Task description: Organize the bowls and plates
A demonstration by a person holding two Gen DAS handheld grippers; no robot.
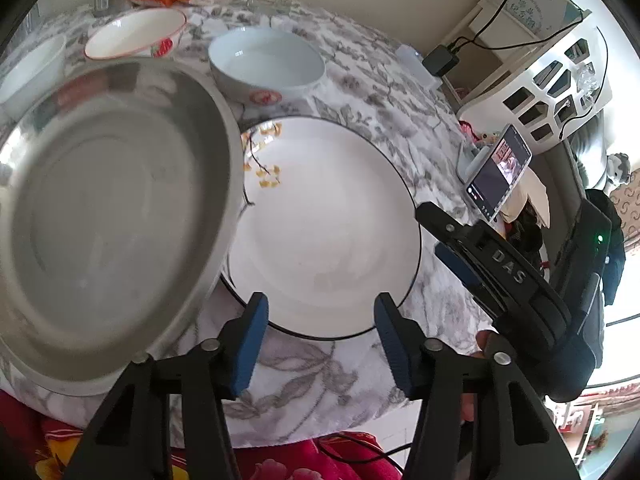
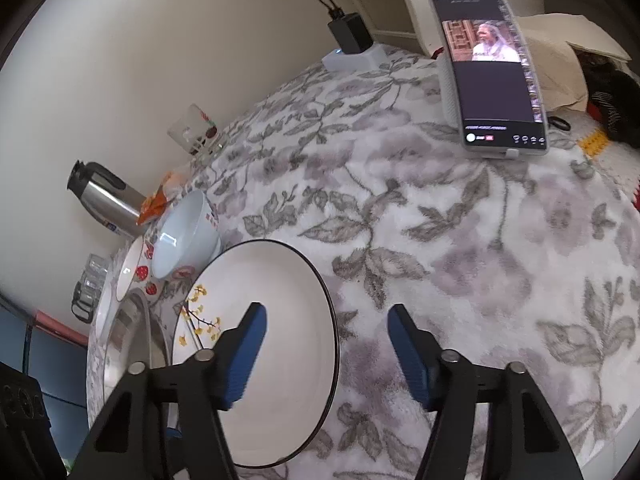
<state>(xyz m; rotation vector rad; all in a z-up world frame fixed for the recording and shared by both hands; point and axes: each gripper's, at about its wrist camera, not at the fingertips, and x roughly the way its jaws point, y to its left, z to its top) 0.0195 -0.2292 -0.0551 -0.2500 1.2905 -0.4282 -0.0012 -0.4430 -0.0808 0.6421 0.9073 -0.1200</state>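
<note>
The steel basin (image 1: 108, 216) is smeared with blur and covers the left edge of the white plate (image 1: 324, 224). In the right wrist view, the left tongs (image 2: 16, 412) are cut off at the lower left corner, and the phone (image 2: 496, 72) screen's small text cannot be read.

The tabletop (image 2: 460, 240) is covered with a soft white cloth printed with grey leaves and flowers. Behind it, in the upper left of the right wrist view, stands a plain cream wall (image 2: 140, 60). A black charger (image 2: 352, 32) with its cable sits in a white socket block at the far edge of the cloth. In the upper right of the left wrist view there is a white plastic basket (image 1: 560, 92) with cut-out openings, on a pale shelf. A red flowered fabric (image 1: 280, 460) shows along the bottom. Bright daylight comes from the right edge.
</note>
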